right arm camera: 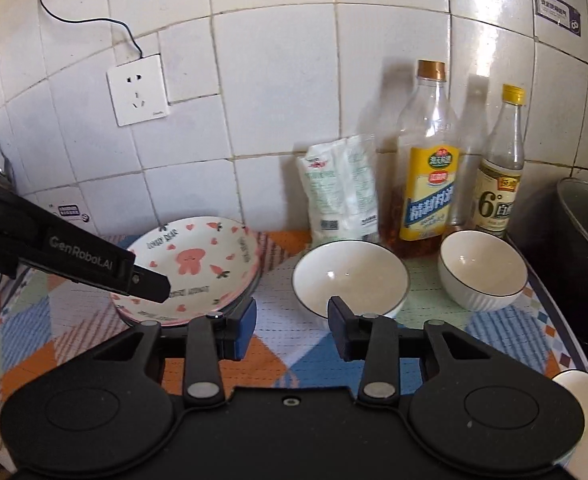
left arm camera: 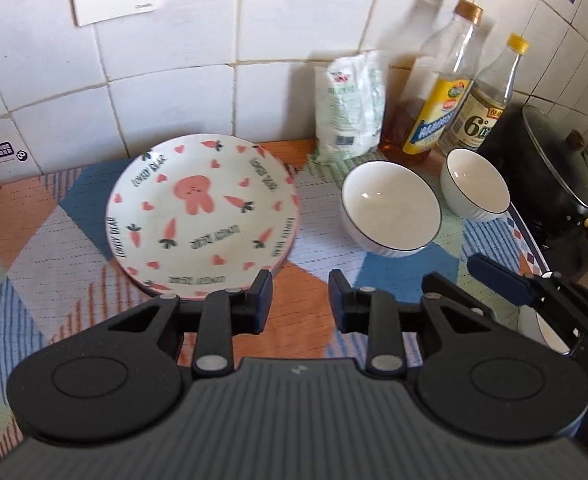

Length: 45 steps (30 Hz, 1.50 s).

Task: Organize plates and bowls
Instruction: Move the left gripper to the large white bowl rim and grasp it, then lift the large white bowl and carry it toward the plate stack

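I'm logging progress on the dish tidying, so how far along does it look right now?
Done: the bunny-print plates appear already stacked, several rims showing under the top one. In hand: nothing; the left gripper and right gripper are both open and empty above the mat. Left: two white bowls stand apart, unnested, and a third white bowl sits at the right edge.

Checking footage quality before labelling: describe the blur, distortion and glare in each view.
Left wrist view: fisheye bends the tile lines; the rabbit plate and bottles smear with motion blur, one bottle ghosted; soft highlight in the near bowl. Right wrist view: same bowed tiles, sharper overall, a faint bottle shadow on the wall, small glints in both bowls; the left gripper crosses the plate.
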{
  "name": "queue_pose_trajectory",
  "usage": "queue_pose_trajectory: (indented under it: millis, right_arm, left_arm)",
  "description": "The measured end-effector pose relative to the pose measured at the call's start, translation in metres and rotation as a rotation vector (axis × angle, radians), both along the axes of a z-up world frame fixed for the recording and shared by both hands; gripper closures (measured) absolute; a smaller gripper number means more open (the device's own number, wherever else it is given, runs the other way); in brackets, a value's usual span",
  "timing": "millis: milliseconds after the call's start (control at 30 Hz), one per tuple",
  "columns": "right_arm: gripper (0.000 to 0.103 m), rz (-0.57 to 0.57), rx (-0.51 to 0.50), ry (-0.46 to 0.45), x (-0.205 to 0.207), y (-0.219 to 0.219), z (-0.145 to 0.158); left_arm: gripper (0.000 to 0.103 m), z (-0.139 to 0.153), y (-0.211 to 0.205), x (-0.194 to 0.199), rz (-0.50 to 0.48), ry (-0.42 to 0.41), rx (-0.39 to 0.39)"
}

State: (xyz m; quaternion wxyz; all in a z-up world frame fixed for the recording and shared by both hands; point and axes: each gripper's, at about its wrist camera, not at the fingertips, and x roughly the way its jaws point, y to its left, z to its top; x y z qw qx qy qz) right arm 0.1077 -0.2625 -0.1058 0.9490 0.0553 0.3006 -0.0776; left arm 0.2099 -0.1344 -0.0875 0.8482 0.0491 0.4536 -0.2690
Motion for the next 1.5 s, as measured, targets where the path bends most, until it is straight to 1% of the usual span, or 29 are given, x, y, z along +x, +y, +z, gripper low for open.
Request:
queue_pose_trajectory:
  millis: [67,133,167,200,233,300,333,367,433,467,533,600,700,800,867,900,1000,1100,1167,1267,1333,1433,1467,1500]
  right_arm:
    - [0.058,-0.007,-0.045,-0.011,-0.001,-0.005,-0.003]
    - [0.054,-0.017,-0.062,-0.012,-0.002,-0.012,-0.008]
    - [0.048,-0.02,-0.063,-0.014,-0.004,-0.016,-0.011]
    - [0.042,-0.017,-0.06,-0.014,-0.005,-0.02,-0.016]
    - [0.04,-0.01,-0.058,-0.019,-0.007,-0.023,-0.021]
    - [0.033,-0.005,-0.063,-0.021,-0.008,-0.029,-0.032]
    - [0.032,-0.008,-0.066,-0.018,-0.008,-0.031,-0.039]
    - [0.028,-0.009,-0.064,-0.017,-0.007,-0.034,-0.044]
    - [0.015,-0.002,-0.056,-0.015,-0.004,-0.04,-0.055]
    - [0.008,-0.001,-0.055,-0.019,-0.002,-0.044,-0.061]
    - [0.008,-0.016,-0.083,-0.014,0.004,-0.048,-0.071]
    - [0.008,-0.031,-0.109,0.022,0.016,-0.053,-0.081]
    - [0.008,-0.021,-0.054,0.056,0.036,-0.066,-0.095]
    - [0.008,0.018,-0.037,0.043,0.049,-0.069,-0.101]
    - [0.008,0.043,-0.032,0.037,0.056,-0.07,-0.105]
    - [0.008,0.052,-0.025,0.034,0.059,-0.07,-0.107]
    - [0.008,0.079,-0.018,0.041,0.068,-0.07,-0.112]
    - [0.008,0.084,-0.026,0.041,0.073,-0.07,-0.114]
    - [0.008,0.079,-0.02,0.042,0.078,-0.072,-0.115]
    - [0.008,0.079,0.002,0.036,0.083,-0.074,-0.115]
    - [0.007,0.085,0.003,0.04,0.086,-0.074,-0.115]
    - [0.006,0.096,0.013,0.041,0.09,-0.076,-0.117]
    - [0.006,0.099,0.025,0.042,0.091,-0.078,-0.117]
    - [0.006,0.102,0.04,0.044,0.093,-0.079,-0.118]
  left_arm:
    - [0.072,-0.004,-0.011,-0.004,-0.005,0.007,0.004]
    - [0.07,-0.009,-0.022,-0.007,-0.001,0.013,0.004]
    - [0.069,-0.011,-0.027,-0.007,-0.002,0.013,0.0]
    - [0.065,-0.014,-0.032,-0.008,-0.003,0.011,-0.007]
    - [0.061,-0.016,-0.036,-0.008,-0.002,0.01,-0.013]
    - [0.06,-0.022,-0.046,-0.008,-0.001,0.015,-0.016]
    - [0.058,-0.024,-0.051,-0.008,0.0,0.013,-0.015]
    - [0.056,-0.026,-0.056,-0.008,0.001,0.008,-0.014]
    - [0.046,-0.03,-0.065,-0.007,0.001,-0.008,-0.023]
    - [0.045,-0.033,-0.068,-0.006,0.0,-0.012,-0.026]
    - [0.044,-0.038,-0.076,-0.002,-0.013,-0.012,-0.033]
    - [0.044,-0.044,-0.082,0.004,-0.028,0.003,-0.031]
    - [0.044,-0.056,-0.09,0.014,-0.037,0.013,-0.004]
    - [0.047,-0.066,-0.097,0.023,-0.064,0.028,0.018]
    - [0.048,-0.07,-0.101,0.028,-0.074,0.034,0.0]
    - [0.048,-0.072,-0.102,0.031,-0.07,0.034,-0.014]
    - [0.048,-0.075,-0.108,0.037,-0.059,0.031,-0.019]
    - [0.049,-0.08,-0.113,0.043,-0.043,0.036,-0.015]
    - [0.051,-0.084,-0.115,0.047,-0.03,0.044,-0.011]
    - [0.052,-0.088,-0.118,0.053,0.003,0.049,-0.006]
    - [0.055,-0.091,-0.119,0.057,0.02,0.054,-0.008]
    - [0.069,-0.098,-0.122,0.063,0.043,0.073,0.0]
    - [0.071,-0.1,-0.123,0.065,0.045,0.077,0.003]
    - [0.076,-0.102,-0.123,0.065,0.045,0.081,0.002]
